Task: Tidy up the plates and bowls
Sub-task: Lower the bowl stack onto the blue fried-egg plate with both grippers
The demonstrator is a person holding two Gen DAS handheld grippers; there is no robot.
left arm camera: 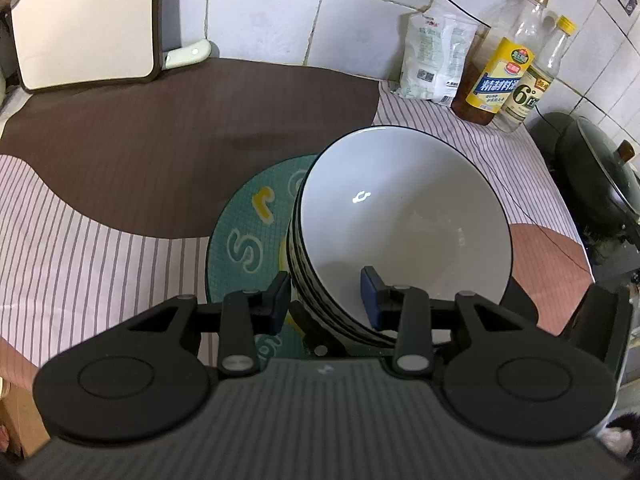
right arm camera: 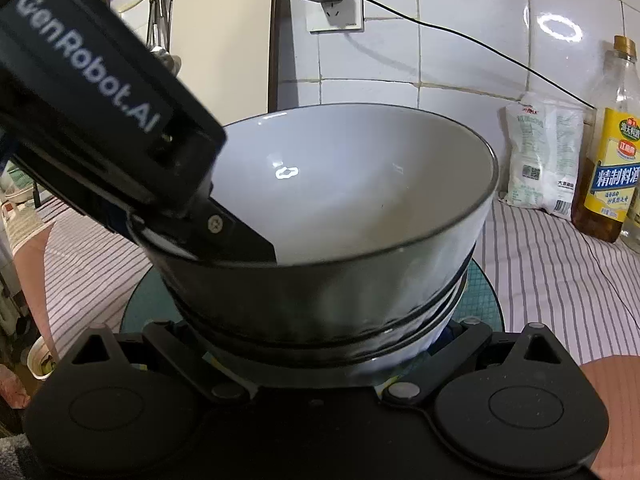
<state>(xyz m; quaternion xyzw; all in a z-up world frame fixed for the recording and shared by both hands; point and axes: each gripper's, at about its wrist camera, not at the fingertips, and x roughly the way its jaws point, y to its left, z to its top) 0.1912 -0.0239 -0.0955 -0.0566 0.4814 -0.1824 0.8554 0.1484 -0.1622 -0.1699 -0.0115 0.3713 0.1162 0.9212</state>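
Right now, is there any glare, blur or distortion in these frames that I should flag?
Left wrist: fisheye bends the wall tiles; small lamp glare inside the white bowl. Right wrist: same glare in the bowl, ring reflection on a wall tile, the left gripper's body close and soft.

It was a home kitchen: white wall tiles (left arm camera: 260,12) backed a counter under a striped cloth (left arm camera: 80,248), with cooking wine (left arm camera: 504,76) and vinegar (left arm camera: 532,92) bottles, a lidded pan (left arm camera: 600,184), a cutting board (left arm camera: 84,24), and hanging ladles (right arm camera: 160,28).
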